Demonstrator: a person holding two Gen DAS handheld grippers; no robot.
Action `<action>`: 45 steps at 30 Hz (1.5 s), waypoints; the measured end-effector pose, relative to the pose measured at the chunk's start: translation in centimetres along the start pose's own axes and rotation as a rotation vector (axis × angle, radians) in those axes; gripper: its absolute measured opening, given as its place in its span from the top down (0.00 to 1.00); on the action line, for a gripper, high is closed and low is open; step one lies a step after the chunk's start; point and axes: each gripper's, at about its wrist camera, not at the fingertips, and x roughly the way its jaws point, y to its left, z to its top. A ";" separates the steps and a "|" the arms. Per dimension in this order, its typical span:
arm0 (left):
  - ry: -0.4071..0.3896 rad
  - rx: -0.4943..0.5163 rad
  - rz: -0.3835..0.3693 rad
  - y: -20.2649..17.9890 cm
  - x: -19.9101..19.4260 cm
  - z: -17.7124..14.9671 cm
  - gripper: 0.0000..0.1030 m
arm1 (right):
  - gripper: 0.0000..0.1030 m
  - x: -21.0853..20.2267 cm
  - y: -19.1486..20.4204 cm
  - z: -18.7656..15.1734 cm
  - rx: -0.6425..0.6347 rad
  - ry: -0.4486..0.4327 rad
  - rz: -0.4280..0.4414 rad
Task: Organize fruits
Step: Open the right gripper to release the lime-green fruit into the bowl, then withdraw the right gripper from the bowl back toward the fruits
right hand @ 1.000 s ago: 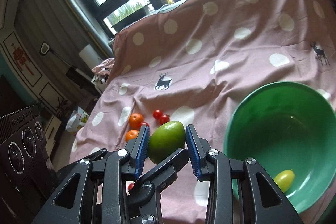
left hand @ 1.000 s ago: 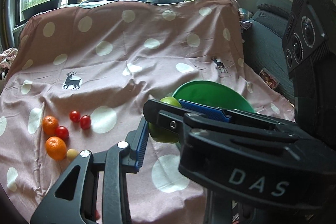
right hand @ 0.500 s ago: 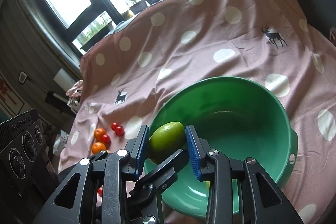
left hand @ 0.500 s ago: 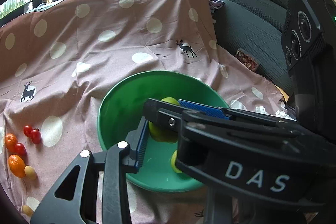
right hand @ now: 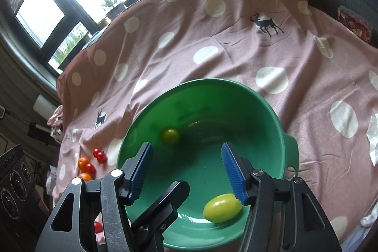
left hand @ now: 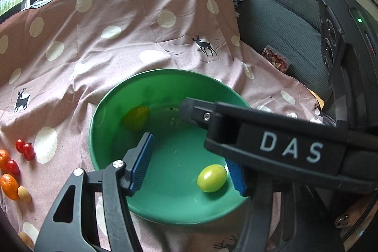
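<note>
Left wrist view: white caps "DAS" on the black body of the right gripper point(left hand: 290, 150), right of centre, crossing in front of the green bowl point(left hand: 106, 119). No other legible text in this view. Right wrist view: faint lettering on top edge of a black device point(right hand: 11, 171), lower left of frame, too blurred to read. No nos., labels or signs elsewhere.

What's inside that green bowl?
Two fruits: a yellow-green one near the front and a blurred darker green one by the far wall of the green bowl. Grippers hide the nearest part.
</note>
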 end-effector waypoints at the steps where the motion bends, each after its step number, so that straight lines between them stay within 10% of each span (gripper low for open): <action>1: -0.003 0.004 0.010 0.0 -0.1 0.0 0.38 | 0.34 -0.1 -0.1 0.1 0.006 -0.004 0.004; 25: -0.091 -0.003 0.100 2.0 -4.8 -1.0 0.21 | 0.29 -0.4 2.6 -0.3 -0.049 -0.020 0.002; 45: -0.129 -0.263 0.374 15.2 -13.6 -5.6 0.20 | 0.20 3.6 14.5 -3.5 -0.310 0.070 0.167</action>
